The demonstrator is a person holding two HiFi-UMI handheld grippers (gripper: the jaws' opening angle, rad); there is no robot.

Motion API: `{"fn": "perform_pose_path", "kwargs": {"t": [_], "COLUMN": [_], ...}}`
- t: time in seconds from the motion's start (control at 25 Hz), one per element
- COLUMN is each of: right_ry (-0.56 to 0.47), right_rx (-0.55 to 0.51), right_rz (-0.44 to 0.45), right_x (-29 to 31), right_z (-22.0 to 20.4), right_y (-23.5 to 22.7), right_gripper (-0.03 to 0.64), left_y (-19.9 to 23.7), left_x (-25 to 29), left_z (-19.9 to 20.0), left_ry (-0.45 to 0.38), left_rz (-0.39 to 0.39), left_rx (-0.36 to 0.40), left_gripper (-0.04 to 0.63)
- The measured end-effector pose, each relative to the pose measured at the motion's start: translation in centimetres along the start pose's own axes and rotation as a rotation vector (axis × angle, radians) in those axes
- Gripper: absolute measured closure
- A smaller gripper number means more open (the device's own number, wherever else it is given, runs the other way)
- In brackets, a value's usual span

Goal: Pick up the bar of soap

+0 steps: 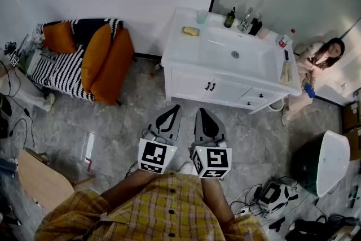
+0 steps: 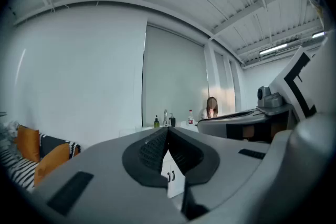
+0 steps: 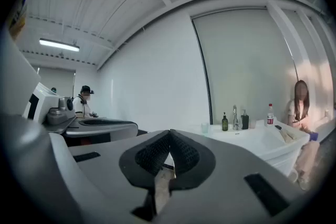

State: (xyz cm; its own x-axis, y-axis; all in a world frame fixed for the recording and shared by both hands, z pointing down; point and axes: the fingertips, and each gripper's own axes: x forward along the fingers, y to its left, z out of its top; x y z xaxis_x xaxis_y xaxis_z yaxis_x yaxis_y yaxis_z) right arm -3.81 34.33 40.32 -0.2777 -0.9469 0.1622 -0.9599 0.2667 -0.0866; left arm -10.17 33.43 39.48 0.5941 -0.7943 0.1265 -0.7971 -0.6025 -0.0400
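Since the bar of soap (image 1: 190, 31) is small and hard and may be slippery, I think it should be pinched across its two long sides, gently — squeeze too hard and it could pop out. It looks light. It lies flat on the back left corner of the white sink counter (image 1: 179, 52), near a pale cup (image 1: 202, 16).

Along the back stand a green bottle (image 1: 229, 18), the tap (image 1: 245, 18) and a dark soap pump (image 1: 255, 26). A white bottle with a red cap (image 1: 285, 39) stands at the right end. None of them is in front of the soap.

The left gripper (image 1: 174, 110) and the right gripper (image 1: 202, 113) are both shut tight with nothing in them. They are held low by the person's tummy, well apart from the sink — only floor lies between.

A sofa with orange cushions (image 1: 98, 56) is off to the left, and someone sits by the sink's right end (image 1: 318, 62).
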Motion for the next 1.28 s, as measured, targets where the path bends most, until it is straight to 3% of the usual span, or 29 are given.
{"fn": "perform_pose_path", "kwargs": {"t": [0.64, 1.0, 1.28], "right_ry": [-0.007, -0.033, -0.019], "right_rx": [0.004, 0.008, 0.043], "right_rz": [0.012, 0.021, 0.02], "right_x": [-1.0, -2.6, -0.3], "right_z": [-0.4, -0.4, -1.5], "right_y": [-1.7, -6.7, -10.2], "right_gripper": [0.6, 0.6, 0.6], "left_y": [-1.8, -3.0, -1.5], "left_x": [0.8, 2.6, 5.0], "left_z": [-0.3, -0.1, -1.4], "left_ry": [0.006, 0.017, 0.054], "left_rz": [0.009, 0.089, 0.145], "left_rx": [0.014, 0.041, 0.044], "left_gripper": [0.586, 0.586, 0.586]}}
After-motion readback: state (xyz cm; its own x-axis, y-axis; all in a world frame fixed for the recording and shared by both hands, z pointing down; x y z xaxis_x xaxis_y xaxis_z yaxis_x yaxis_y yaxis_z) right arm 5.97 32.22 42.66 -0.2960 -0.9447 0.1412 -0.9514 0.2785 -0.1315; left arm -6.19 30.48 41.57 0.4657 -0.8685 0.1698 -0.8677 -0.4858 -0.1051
